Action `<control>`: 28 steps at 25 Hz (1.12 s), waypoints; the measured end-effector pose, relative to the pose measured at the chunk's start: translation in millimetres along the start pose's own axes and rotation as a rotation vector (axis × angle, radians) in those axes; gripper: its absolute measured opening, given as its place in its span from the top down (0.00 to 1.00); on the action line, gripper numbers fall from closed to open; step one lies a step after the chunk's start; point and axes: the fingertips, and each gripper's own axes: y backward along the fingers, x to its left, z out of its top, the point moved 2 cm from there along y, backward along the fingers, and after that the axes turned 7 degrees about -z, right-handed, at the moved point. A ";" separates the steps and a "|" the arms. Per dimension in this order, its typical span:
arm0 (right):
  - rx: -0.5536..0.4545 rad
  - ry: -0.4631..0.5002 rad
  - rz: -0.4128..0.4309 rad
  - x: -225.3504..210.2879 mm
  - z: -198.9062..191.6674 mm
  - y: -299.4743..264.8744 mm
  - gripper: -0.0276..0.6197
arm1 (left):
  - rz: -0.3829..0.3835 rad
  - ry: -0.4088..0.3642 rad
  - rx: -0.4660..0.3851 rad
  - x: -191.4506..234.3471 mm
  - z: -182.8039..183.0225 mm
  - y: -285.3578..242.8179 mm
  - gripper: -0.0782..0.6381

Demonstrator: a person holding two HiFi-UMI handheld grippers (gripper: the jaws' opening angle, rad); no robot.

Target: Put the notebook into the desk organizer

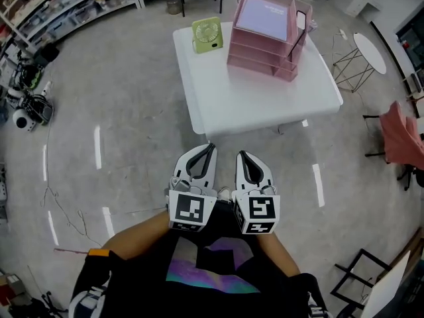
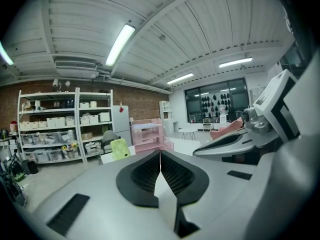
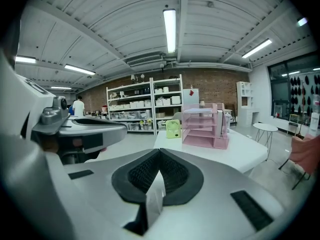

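Observation:
A pink tiered desk organizer (image 1: 268, 35) stands at the far right of the white table (image 1: 252, 101). A lilac notebook (image 1: 265, 13) lies flat in its top tray. Both grippers hang side by side in front of the person's chest, short of the table's near edge. The left gripper (image 1: 212, 146) is shut with nothing in it, and so is the right gripper (image 1: 240, 154). In the left gripper view the left gripper (image 2: 160, 151) points toward the distant organizer (image 2: 147, 136). In the right gripper view the right gripper (image 3: 160, 150) faces the organizer (image 3: 202, 126) on the table (image 3: 235, 151).
A small green fan (image 1: 207, 34) stands at the table's far left. Right of the table are a round side table (image 1: 369, 52) and a red chair (image 1: 403, 138). Shelving (image 1: 59, 5) and gear with floor cables (image 1: 30, 105) line the left. A person (image 3: 78, 105) stands far off.

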 end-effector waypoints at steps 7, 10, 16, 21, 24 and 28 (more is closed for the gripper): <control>0.008 -0.010 -0.042 1.5 -4.4 3.0 0.93 | -0.042 0.010 -0.014 0.1 -2.0 0.8 0.87; 0.007 -0.011 -0.051 1.9 -3.8 2.3 0.93 | -0.049 -0.011 -0.013 1.0 -2.2 -0.4 0.88; 0.000 -0.008 -0.057 3.1 -0.5 -0.3 0.93 | -0.054 -0.019 -0.026 3.6 -2.2 -1.2 0.88; 0.000 -0.002 -0.053 2.7 0.1 -2.3 0.93 | -0.050 -0.014 -0.033 4.4 -2.1 -2.4 0.88; -0.002 0.002 -0.050 3.1 1.4 -4.1 0.93 | -0.043 -0.004 -0.033 6.2 -1.0 -2.5 0.88; 0.000 0.003 -0.048 2.3 3.0 -5.9 0.93 | -0.047 0.014 -0.020 5.2 -3.4 -3.5 0.88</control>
